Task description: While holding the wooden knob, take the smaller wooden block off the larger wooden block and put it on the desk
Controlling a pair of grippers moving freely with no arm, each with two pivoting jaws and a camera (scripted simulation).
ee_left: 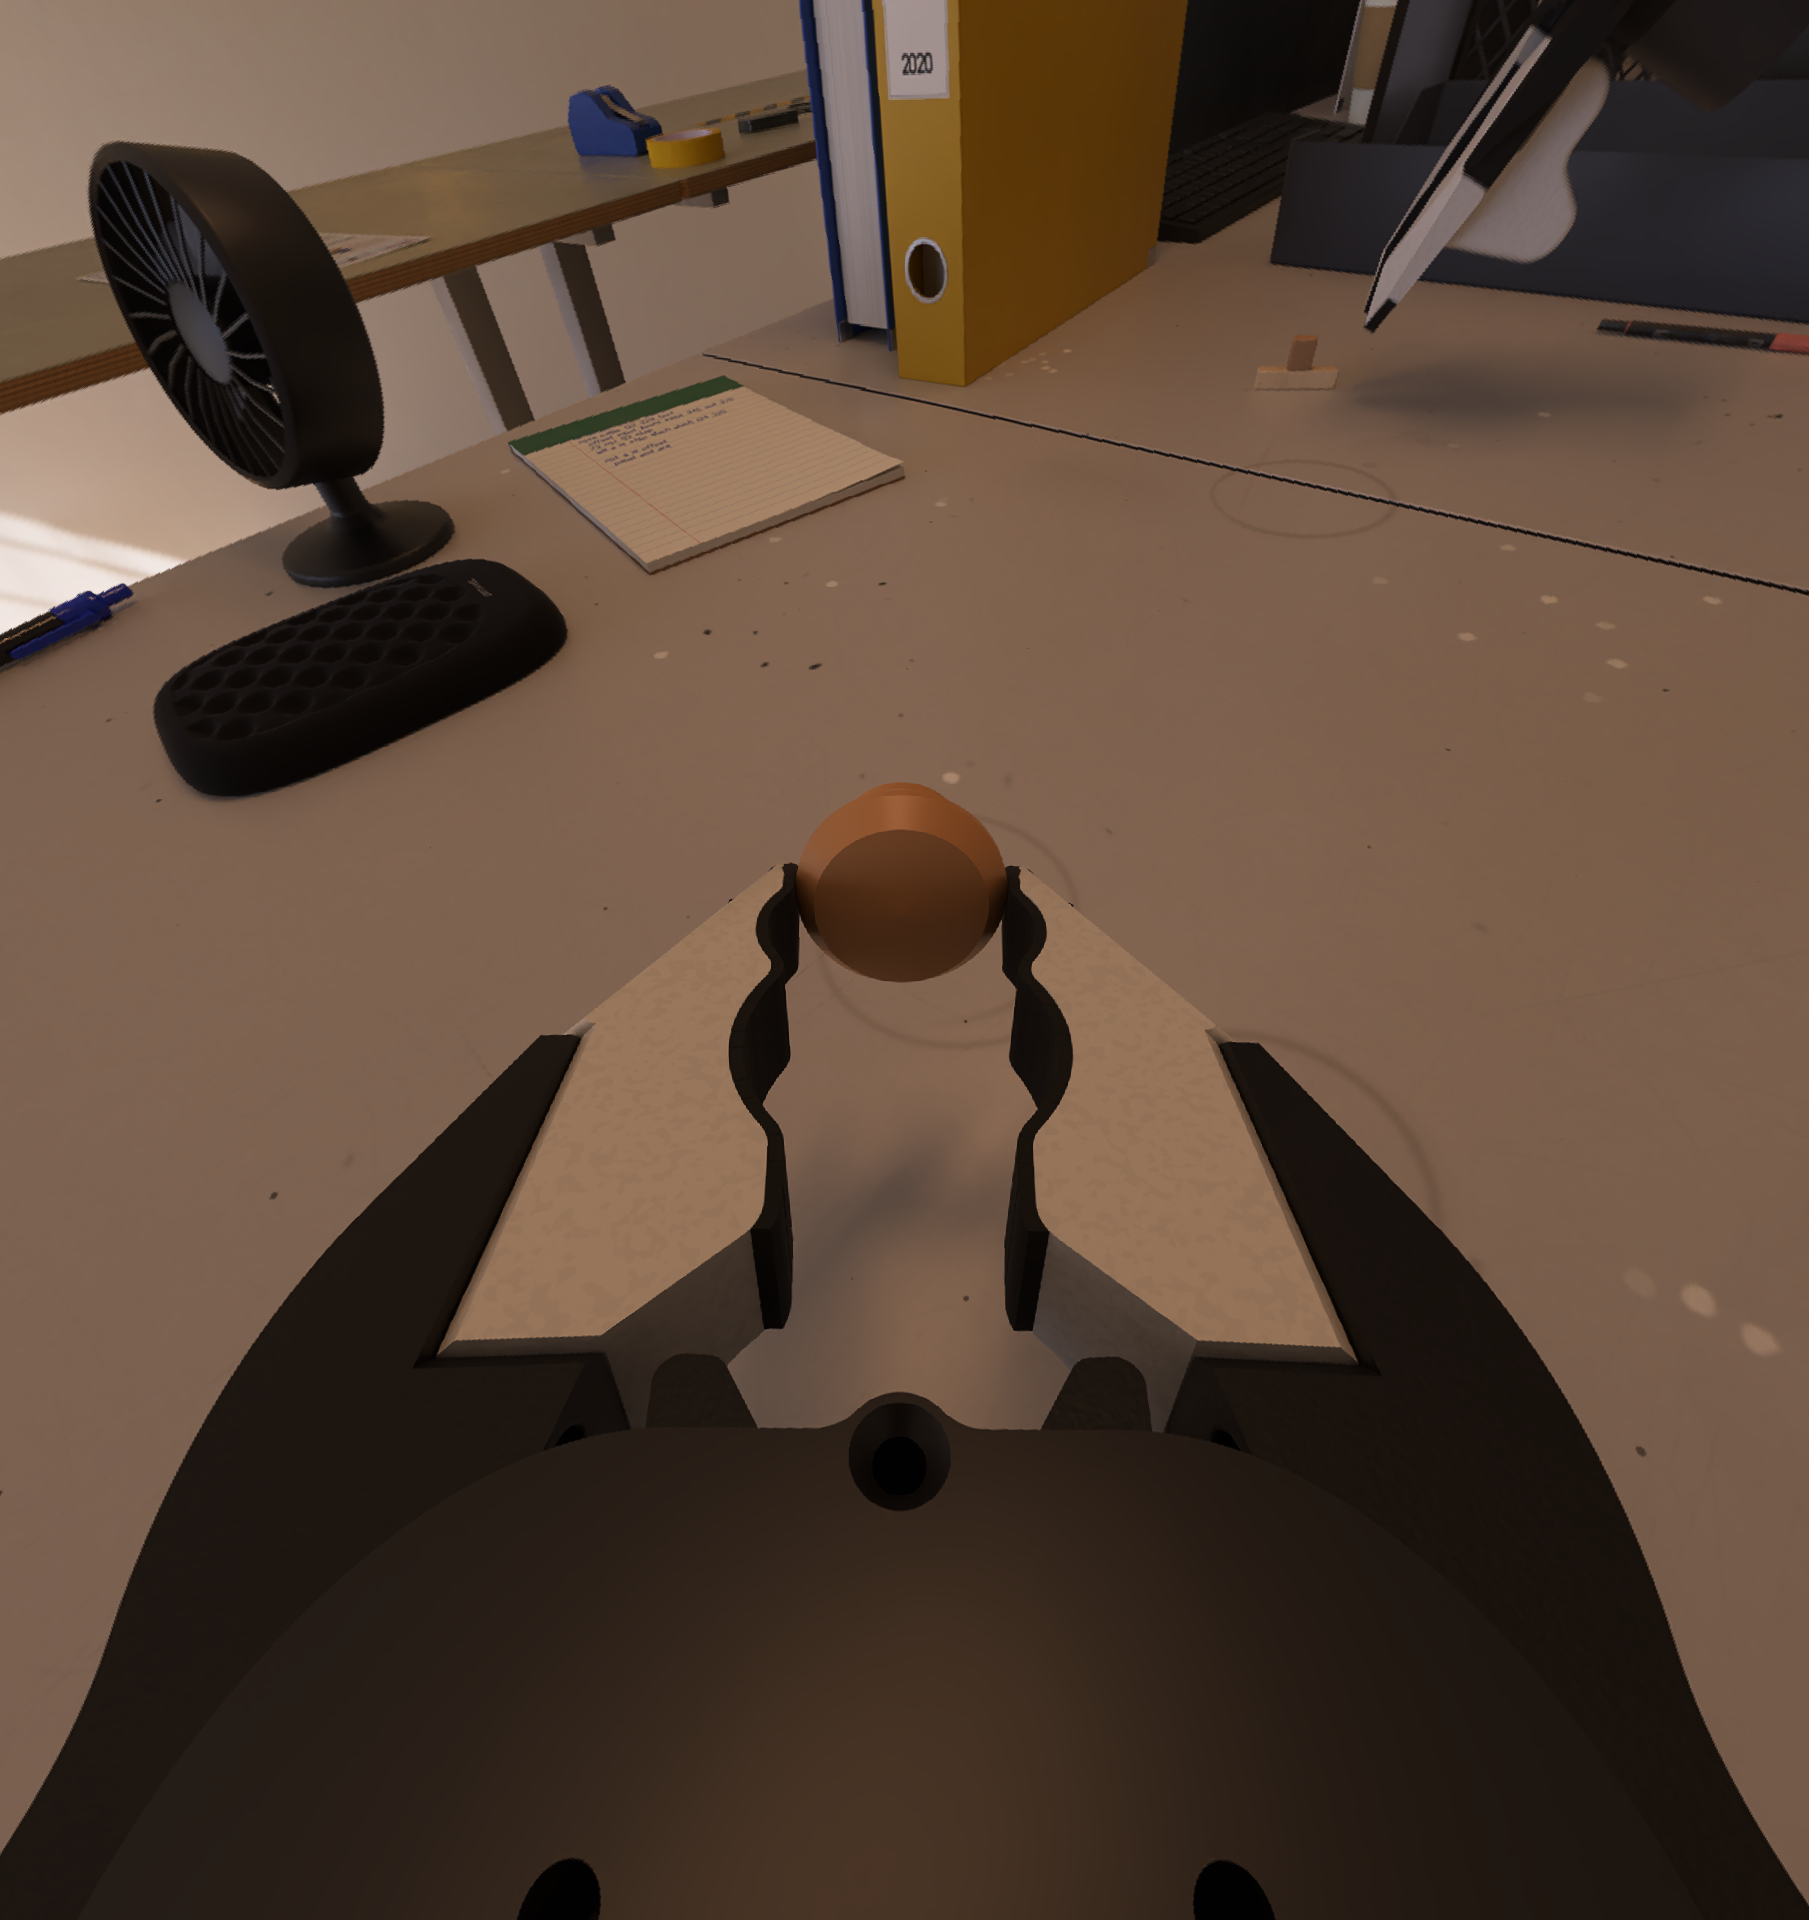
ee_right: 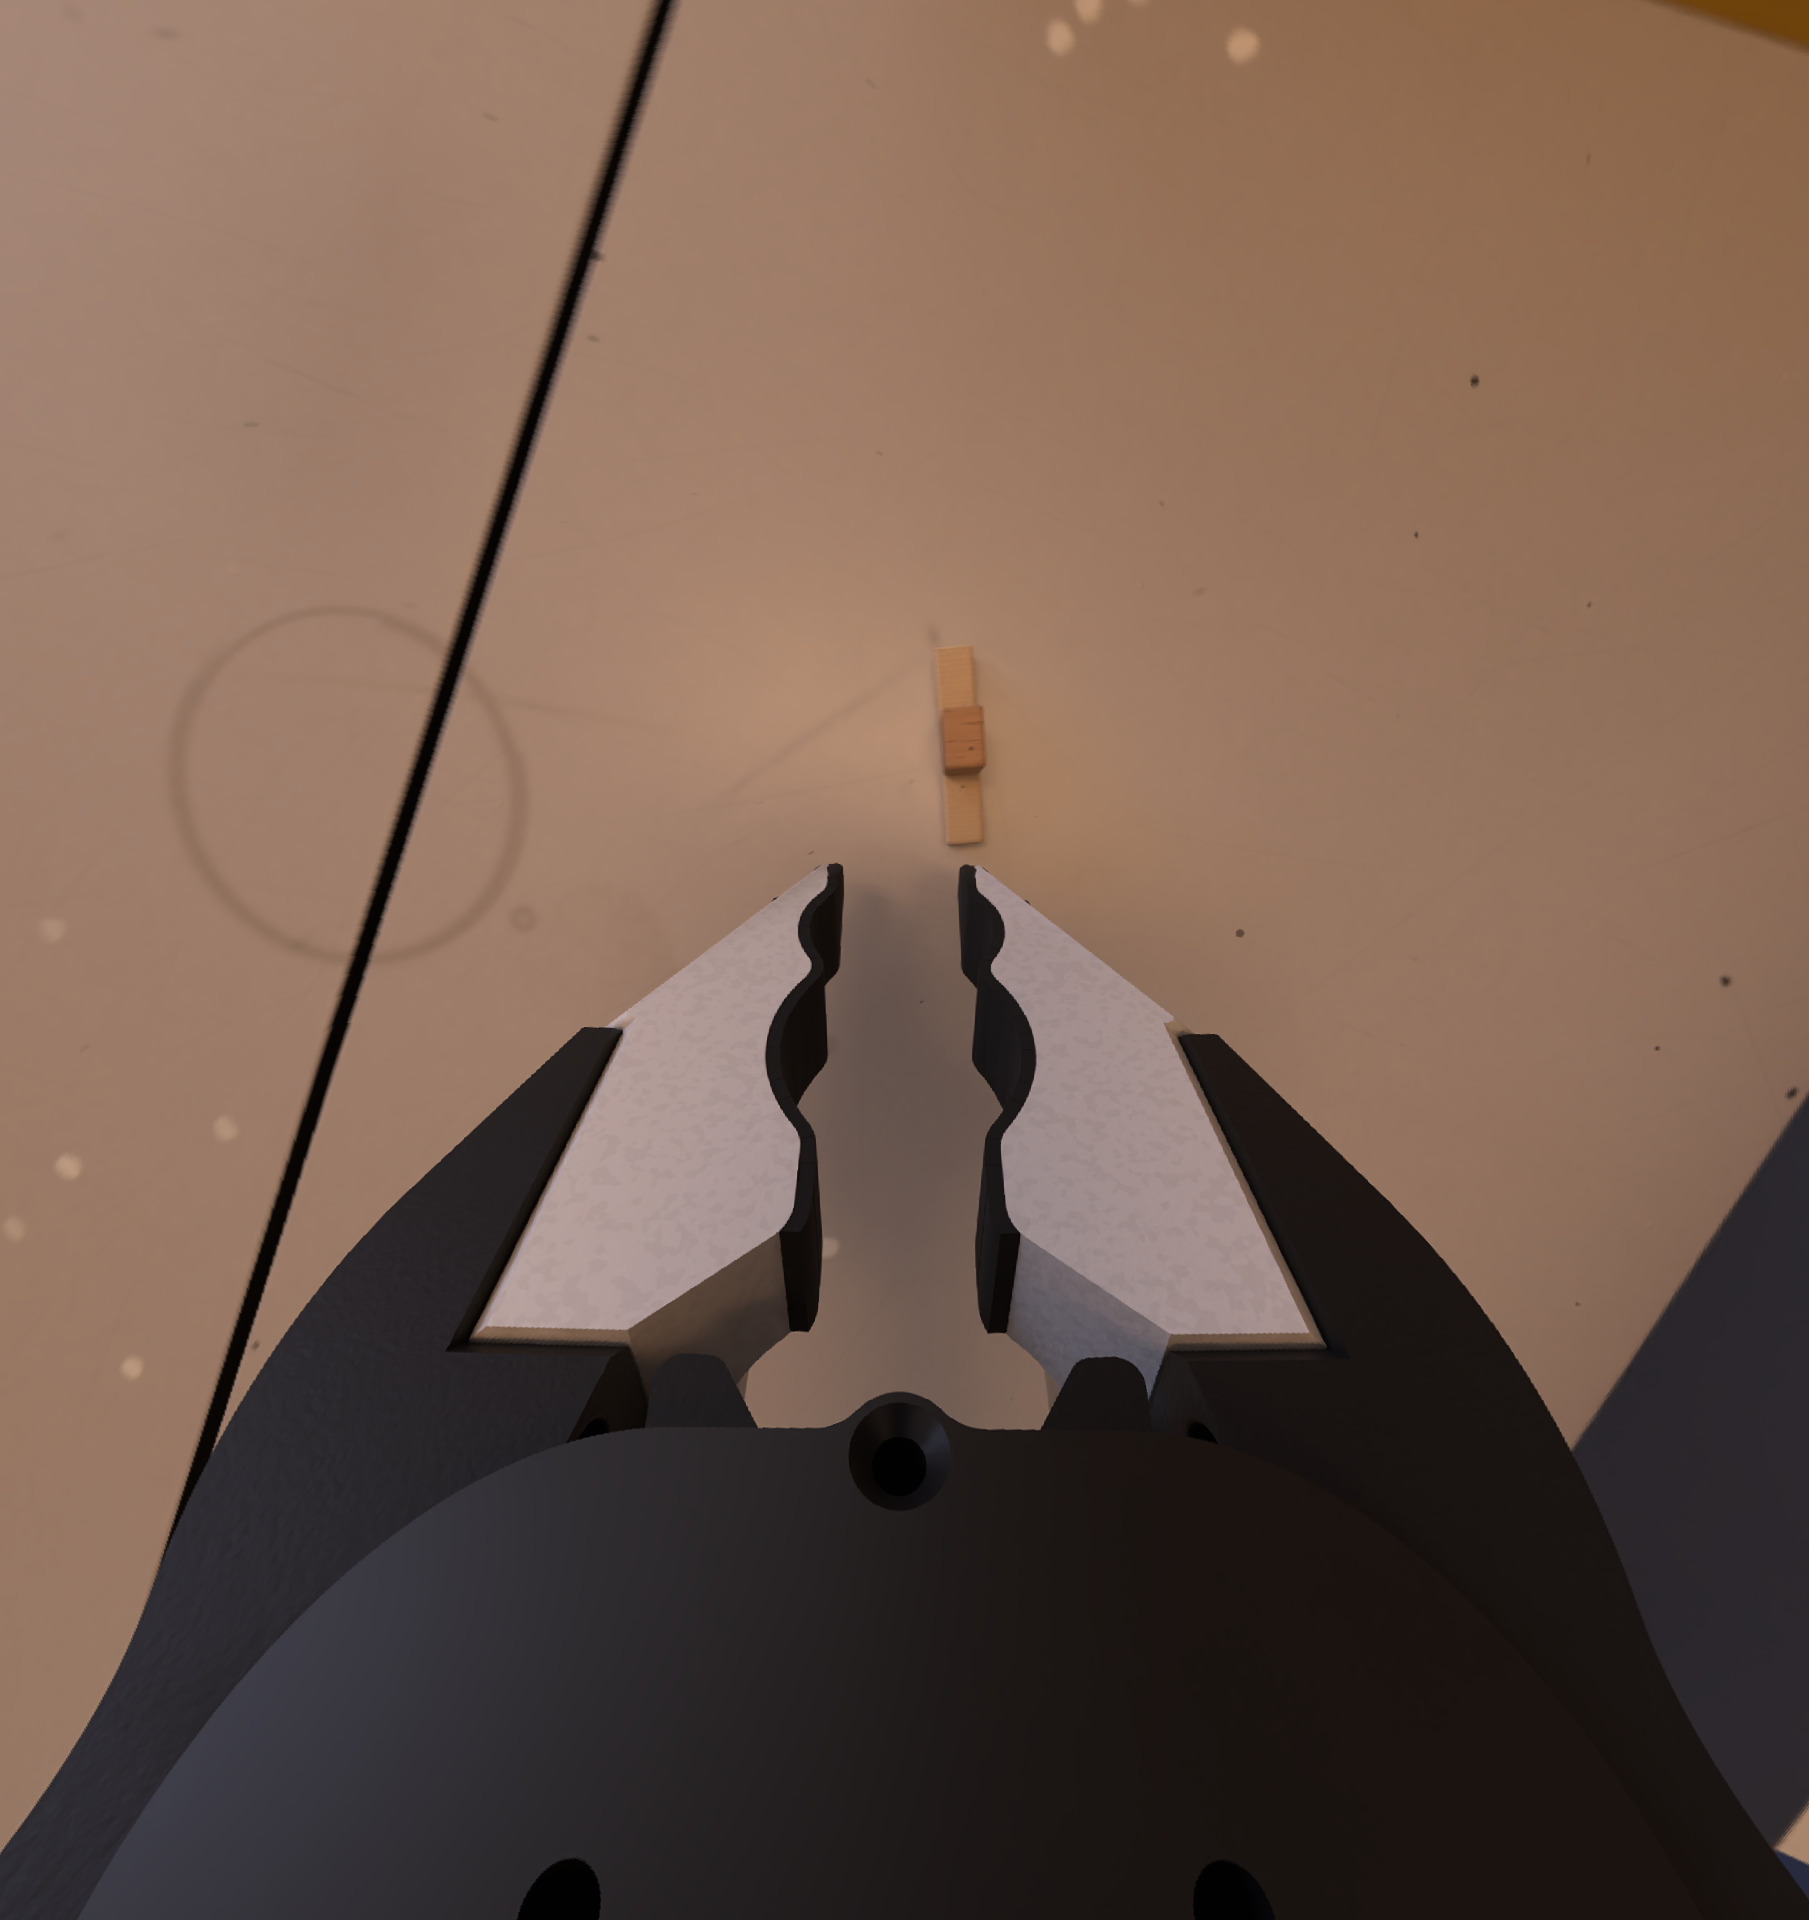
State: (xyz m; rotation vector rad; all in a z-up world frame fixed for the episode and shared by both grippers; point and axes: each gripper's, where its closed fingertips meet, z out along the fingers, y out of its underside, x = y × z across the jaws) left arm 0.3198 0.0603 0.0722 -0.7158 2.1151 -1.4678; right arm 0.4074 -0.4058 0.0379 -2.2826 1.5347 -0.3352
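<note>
My left gripper (ee_left: 900, 883) is shut on the round brown wooden knob (ee_left: 900, 899) and holds it above the desk. Far off at the upper right, the small darker wooden block (ee_left: 1301, 351) stands on the flat pale larger block (ee_left: 1295, 376). The right gripper (ee_left: 1383, 307) hangs above and to the right of them, pointing down. In the right wrist view, my right gripper (ee_right: 900, 883) is open and empty, high above the desk. The smaller block (ee_right: 963, 741) sits on the middle of the larger block (ee_right: 959, 670), just beyond the fingertips and slightly right.
A black fan (ee_left: 230, 332), a black wrist rest (ee_left: 360, 675) and a lined notepad (ee_left: 708, 473) lie at the left. Binders (ee_left: 983, 177) stand at the back, beside a dark tray (ee_left: 1606, 208) and a red-and-black marker (ee_left: 1721, 338). A desk seam (ee_right: 505, 499) runs left of the blocks.
</note>
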